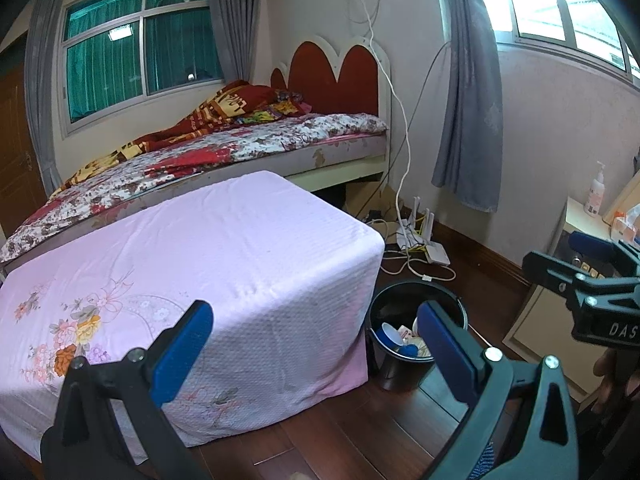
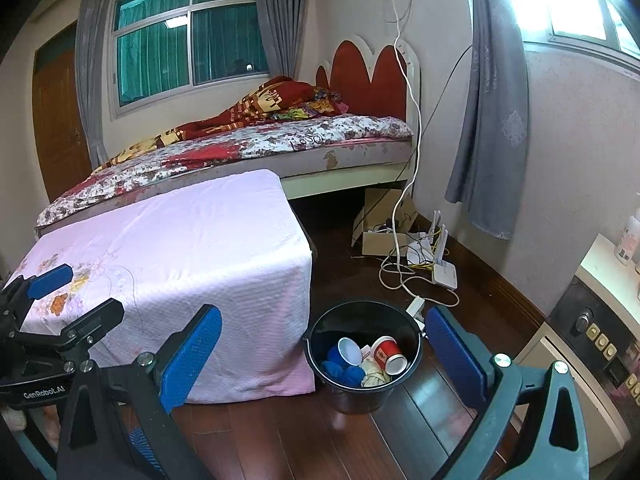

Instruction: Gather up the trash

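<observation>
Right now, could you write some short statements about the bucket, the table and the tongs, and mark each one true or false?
1. The black bucket stands on the wooden floor beside the pink-covered table. True.
2. The bucket is empty. False: it holds a red paper cup, a white cup, blue items and crumpled paper.
3. The right tongs grip a cup. False: they are open and hold nothing.
4. The left tongs are open. True.
5. Trash lies on the pink cloth. False: none is visible there.
</observation>
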Demonstrator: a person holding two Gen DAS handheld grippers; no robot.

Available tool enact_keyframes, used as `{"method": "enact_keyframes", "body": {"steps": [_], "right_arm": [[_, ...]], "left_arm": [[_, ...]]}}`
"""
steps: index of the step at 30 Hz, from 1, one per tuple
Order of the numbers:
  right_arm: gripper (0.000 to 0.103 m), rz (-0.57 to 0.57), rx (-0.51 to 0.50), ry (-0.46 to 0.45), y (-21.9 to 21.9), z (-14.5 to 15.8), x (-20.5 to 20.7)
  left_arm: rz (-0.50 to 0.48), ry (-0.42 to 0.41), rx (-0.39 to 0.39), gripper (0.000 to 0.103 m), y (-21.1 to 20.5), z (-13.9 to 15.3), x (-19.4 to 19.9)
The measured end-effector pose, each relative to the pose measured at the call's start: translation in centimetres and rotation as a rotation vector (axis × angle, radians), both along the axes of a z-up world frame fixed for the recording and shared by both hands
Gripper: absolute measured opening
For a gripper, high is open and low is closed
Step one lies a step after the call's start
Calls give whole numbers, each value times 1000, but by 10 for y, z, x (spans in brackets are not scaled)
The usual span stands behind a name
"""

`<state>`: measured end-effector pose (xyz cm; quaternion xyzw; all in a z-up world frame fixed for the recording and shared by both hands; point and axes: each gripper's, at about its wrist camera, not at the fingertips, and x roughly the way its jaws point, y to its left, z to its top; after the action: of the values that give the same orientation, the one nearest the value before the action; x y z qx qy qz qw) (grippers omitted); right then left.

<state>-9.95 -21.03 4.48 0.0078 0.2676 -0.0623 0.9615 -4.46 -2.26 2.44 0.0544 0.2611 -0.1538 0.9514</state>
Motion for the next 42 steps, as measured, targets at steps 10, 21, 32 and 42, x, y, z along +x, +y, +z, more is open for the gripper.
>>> {"method": "enact_keyframes", "body": {"steps": [10,21,32,42], "right_arm": [[103,0,0,4,1,1,0],[103,1,1,4,3,1,-1],[103,1,3,4,3,1,-1],[103,4,3,3,3,0,-1]], "left_arm": [[1,-1,-1,102,0,0,-1],[4,-6,-1,102,0,2,-2],[0,-6,0,102,-1,3,-1],[0,-11,4,102,-1,5,-1]]}}
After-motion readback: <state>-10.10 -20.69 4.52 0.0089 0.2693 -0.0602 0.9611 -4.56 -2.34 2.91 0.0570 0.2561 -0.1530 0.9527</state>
